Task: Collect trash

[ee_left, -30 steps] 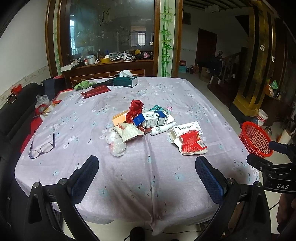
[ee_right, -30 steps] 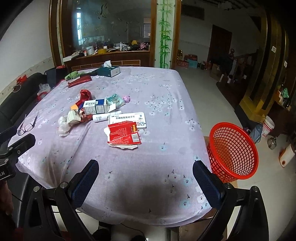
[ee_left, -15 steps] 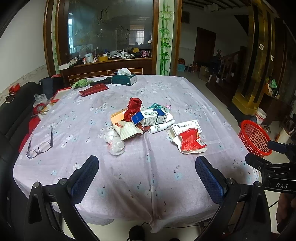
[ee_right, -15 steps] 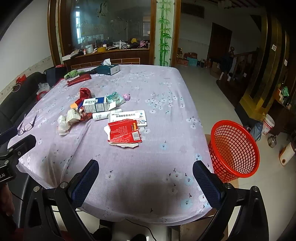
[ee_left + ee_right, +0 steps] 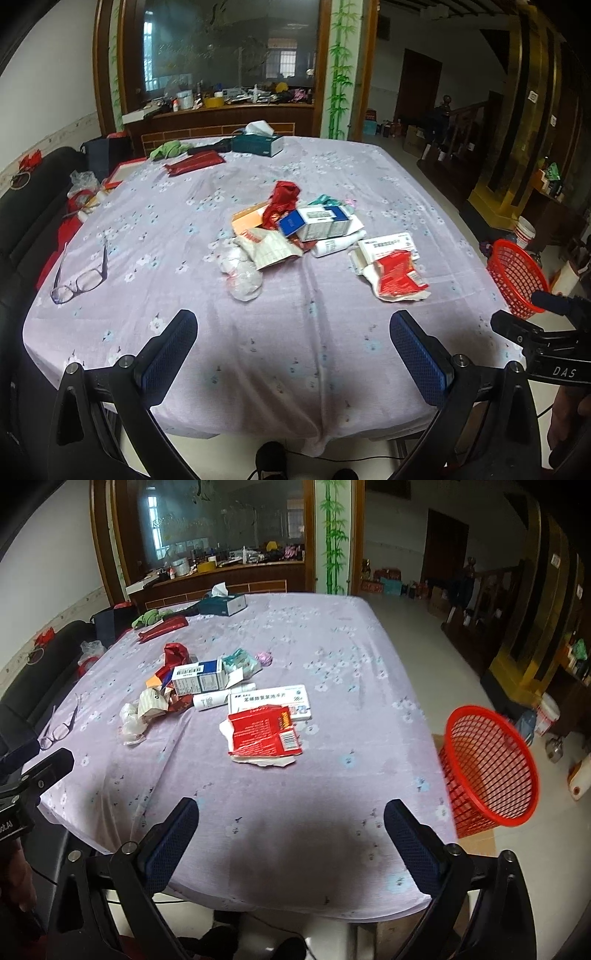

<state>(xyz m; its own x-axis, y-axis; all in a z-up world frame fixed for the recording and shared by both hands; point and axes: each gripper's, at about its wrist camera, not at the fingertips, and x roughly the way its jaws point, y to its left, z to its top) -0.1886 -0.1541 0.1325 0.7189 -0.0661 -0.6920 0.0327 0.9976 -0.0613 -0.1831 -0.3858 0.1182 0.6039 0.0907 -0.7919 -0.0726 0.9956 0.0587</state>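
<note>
**Both grippers hanging spread at the near edge of the table, trash lying untouched**

I am holding the left gripper (image 5: 293, 354) at the near edge of the table (image 5: 288, 354), its two blue-padded fingers standing wide apart with nothing between them. I am keeping the right gripper (image 5: 291, 829) at the same edge, further right, and its fingers are likewise spread and gripping nothing.

The trash is lying in a loose heap around the middle of the lilac flowered cloth. Nearest to me in the right view, a torn red carton (image 5: 264, 731) is lying flat on a scrap of white paper, touching the white medicine box (image 5: 271, 701) just behind it. To the left of those I am seeing a white tube (image 5: 210, 700), a blue-and-white box (image 5: 197, 677), a crumpled red wrapper (image 5: 282, 201) and a wad of clear plastic (image 5: 242, 275) on the near left side of the heap.

A red mesh basket (image 5: 487, 768) is sitting tilted off the right edge of the table, its mouth facing the table, apart from the heap.

A pair of glasses (image 5: 79, 282) is resting near the left edge, well apart from the trash. A tissue box (image 5: 258, 144) is sitting at the far end of the table.
</note>
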